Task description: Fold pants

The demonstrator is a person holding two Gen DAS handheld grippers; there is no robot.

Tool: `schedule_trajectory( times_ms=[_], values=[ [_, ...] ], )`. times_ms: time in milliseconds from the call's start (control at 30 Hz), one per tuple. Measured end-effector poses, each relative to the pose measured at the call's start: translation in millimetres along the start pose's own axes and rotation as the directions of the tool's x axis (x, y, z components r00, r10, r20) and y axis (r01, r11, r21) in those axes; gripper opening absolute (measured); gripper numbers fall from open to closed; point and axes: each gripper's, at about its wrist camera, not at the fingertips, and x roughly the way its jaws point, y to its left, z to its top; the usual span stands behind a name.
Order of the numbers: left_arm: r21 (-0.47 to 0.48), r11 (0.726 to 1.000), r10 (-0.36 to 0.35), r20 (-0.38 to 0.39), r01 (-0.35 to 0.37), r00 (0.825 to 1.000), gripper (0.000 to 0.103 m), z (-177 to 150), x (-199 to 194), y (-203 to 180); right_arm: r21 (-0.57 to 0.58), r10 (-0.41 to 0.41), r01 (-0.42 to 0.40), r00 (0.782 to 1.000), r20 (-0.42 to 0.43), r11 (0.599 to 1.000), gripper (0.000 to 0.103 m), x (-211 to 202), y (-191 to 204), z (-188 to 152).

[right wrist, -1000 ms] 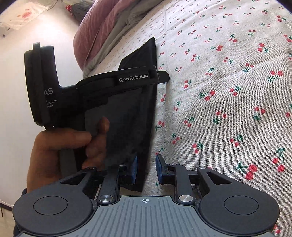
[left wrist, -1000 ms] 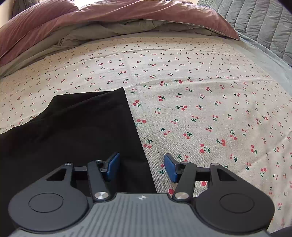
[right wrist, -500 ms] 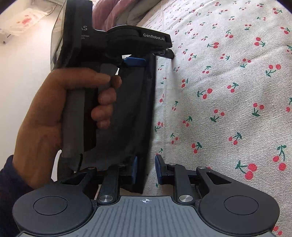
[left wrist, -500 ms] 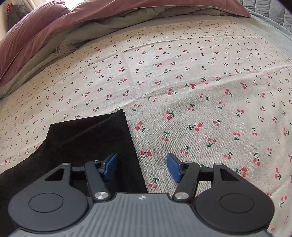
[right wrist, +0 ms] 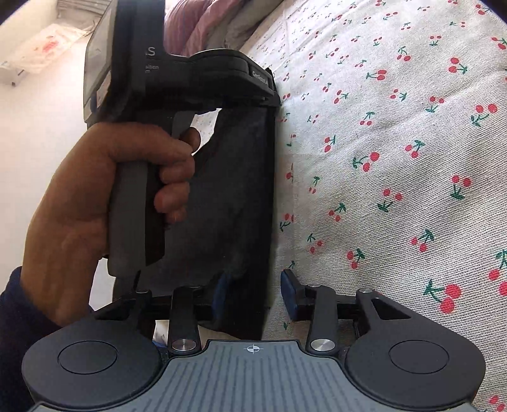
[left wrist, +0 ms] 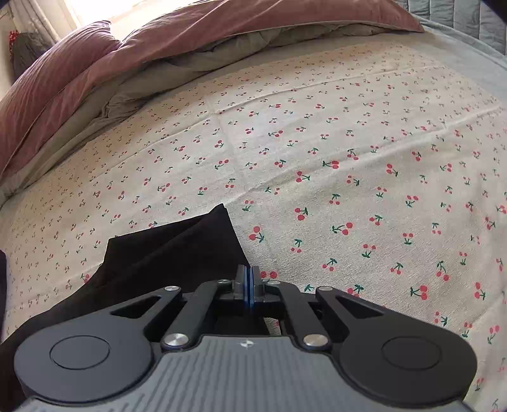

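Left wrist view: left gripper has its blue pads pressed together at the right edge of the black fabric pants; looks clamped on that edge, though the pinched cloth itself is hidden behind the pads. The pants lie bunched on the cream cherry-print bedsheet, near the bottom left of frame, one corner peaked up. Only this view shows the dusty-pink duvet heaped at the far end of the bed and the grey quilted cover at top right.

Right wrist view: right gripper is spread wide, nothing held. Its left pad sits over the pants, its right pad over bare sheet, so the pants' straight edge runs up between them. Only this view shows the person's left hand wrapped round the other gripper's grey handle, that gripper's nose at the far end of the same edge.

No containers in either view.
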Motion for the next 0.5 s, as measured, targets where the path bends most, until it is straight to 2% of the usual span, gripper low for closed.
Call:
schedule_trajectory(
  times_ms=[133,233,333,367,400,433,500],
  values=[
    [-0.140,0.986,-0.082,0.052,0.089,0.995,0.000,1,-20,35,-0.011,0.003,-0.003,1.000,0.017,1.000,0.037,2,2,-4],
    [-0.211,0.970,-0.109,0.082,0.125,0.991,0.000,0,-32,56,-0.033,0.011,-0.010,1.000,0.024,0.999,0.037,5,6,-7],
    [-0.243,0.962,-0.104,0.099,0.125,0.990,0.000,-2,-39,68,-0.059,0.019,-0.017,0.999,0.036,0.998,0.036,11,10,-11],
    [-0.255,0.958,-0.105,0.100,0.127,0.989,0.000,-3,-40,71,-0.069,0.016,-0.013,0.999,0.041,0.998,0.030,12,12,-12],
    [-0.269,0.954,-0.106,0.100,0.129,0.989,0.000,-3,-40,73,-0.072,0.011,-0.008,0.999,0.044,0.997,0.014,9,12,-16],
    [-0.279,0.951,-0.104,0.104,0.129,0.989,0.000,-3,-41,74,-0.069,0.008,-0.005,0.999,0.045,0.998,0.007,7,14,-16],
    [-0.301,0.945,-0.101,0.115,0.131,0.988,0.000,0,-41,73,-0.071,0.007,-0.003,0.998,0.062,0.997,0.005,2,20,-18]
  ],
)
